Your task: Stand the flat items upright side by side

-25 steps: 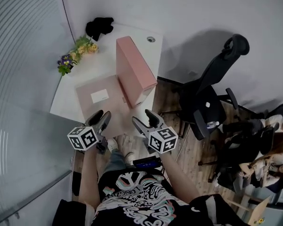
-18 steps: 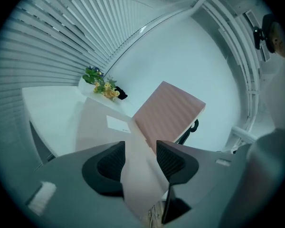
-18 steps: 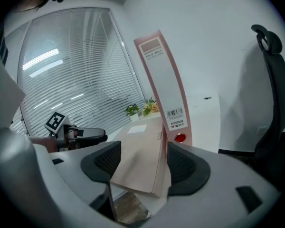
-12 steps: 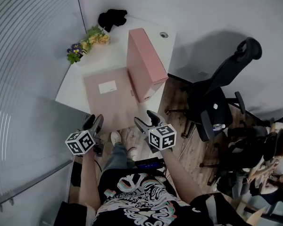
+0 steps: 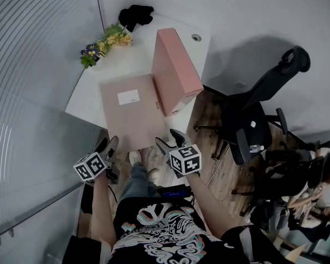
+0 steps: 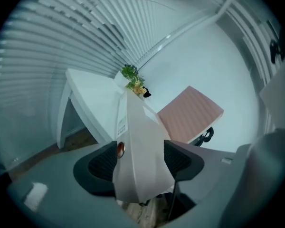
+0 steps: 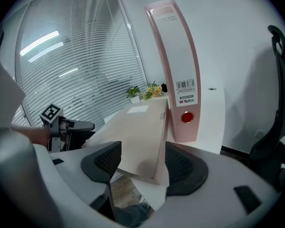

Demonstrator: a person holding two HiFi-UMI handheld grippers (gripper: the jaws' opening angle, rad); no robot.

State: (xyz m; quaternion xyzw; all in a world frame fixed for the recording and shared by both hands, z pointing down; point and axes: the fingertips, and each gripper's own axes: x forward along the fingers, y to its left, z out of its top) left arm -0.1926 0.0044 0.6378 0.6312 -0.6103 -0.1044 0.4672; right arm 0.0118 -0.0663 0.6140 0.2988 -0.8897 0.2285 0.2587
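Observation:
A flat pink binder [image 5: 129, 111] lies on the white table [image 5: 93, 84], its near end hanging over the table's front edge. A second pink binder [image 5: 176, 70] stands upright just right of it, spine showing [image 7: 180, 75]. My left gripper [image 5: 108, 143] is at the flat binder's near left corner. Its jaws have just been opening, and the binder's corner [image 6: 142, 141] shows between them with neither pad pressing it. My right gripper [image 5: 168, 138] is open at the near right corner, and the flat binder's end [image 7: 142, 141] lies between its pads, not pinched.
A bunch of flowers [image 5: 104, 42] and a black object [image 5: 135, 15] sit at the table's far end. A black office chair [image 5: 258, 120] stands right of the table. Window blinds [image 5: 27, 92] run along the left. The person's legs and shoes [image 5: 137, 166] are below the table edge.
Both grippers have sunk toward the flat binder's near end. The left one has shifted out to its left corner and its jaws stand wider apart.

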